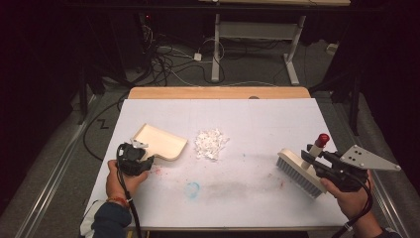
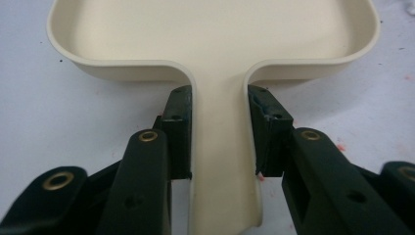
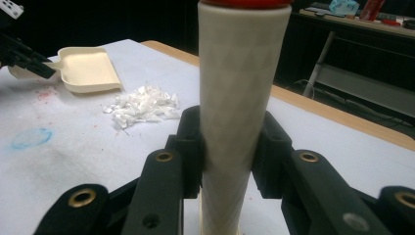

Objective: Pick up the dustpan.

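A cream dustpan [image 1: 161, 140] [image 3: 88, 68] lies flat on the white table cover at the left. My left gripper [image 1: 148, 159] [image 2: 220, 132] is shut on its narrow handle [image 2: 218, 161], one pad pressing each side. At the right, my right gripper [image 1: 313, 162] [image 3: 227, 142] is shut on the white, red-capped handle [image 3: 240, 88] of a hand brush [image 1: 297, 171], whose bristles rest on the table. A small pile of white paper scraps [image 1: 210, 144] [image 3: 144, 106] sits between them, just right of the dustpan's mouth.
The white table cover [image 1: 247, 114] carries a blue smudge [image 1: 193, 188] [image 3: 30, 138] and faint red marks near the front. A wooden table edge [image 1: 218, 92] runs along the back. Beyond it, cables and desk legs [image 1: 215, 54] stand on the floor.
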`<state>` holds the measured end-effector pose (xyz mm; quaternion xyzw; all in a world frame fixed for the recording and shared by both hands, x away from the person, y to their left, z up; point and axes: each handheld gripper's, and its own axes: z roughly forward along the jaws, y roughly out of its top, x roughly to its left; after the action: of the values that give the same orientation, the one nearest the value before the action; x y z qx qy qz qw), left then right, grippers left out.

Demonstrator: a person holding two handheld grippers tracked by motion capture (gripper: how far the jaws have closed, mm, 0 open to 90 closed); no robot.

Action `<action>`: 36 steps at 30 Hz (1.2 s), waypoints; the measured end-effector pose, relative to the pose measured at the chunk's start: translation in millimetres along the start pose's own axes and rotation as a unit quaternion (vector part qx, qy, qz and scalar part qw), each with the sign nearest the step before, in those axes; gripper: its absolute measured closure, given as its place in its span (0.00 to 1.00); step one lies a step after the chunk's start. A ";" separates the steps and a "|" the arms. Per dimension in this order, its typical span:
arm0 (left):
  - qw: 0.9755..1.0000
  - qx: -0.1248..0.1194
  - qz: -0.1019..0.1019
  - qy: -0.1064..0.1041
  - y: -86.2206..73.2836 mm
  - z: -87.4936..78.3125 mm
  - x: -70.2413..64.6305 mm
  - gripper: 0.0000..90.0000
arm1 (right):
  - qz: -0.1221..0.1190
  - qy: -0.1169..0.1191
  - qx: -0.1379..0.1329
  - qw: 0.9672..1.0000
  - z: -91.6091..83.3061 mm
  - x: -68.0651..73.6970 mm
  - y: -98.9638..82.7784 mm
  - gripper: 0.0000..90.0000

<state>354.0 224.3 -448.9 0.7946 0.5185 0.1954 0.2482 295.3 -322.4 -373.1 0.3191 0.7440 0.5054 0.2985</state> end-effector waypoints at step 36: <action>0.987 0.046 0.122 -0.097 -39.2 -38.3 -45.8 0.71 | -0.003 0.005 0.007 1.000 14.6 -6.3 2.3 0.78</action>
<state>286.1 202.7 -444.1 0.8776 0.3998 0.1223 0.2347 310.7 -318.4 -374.7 0.3164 0.7500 0.5011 0.2939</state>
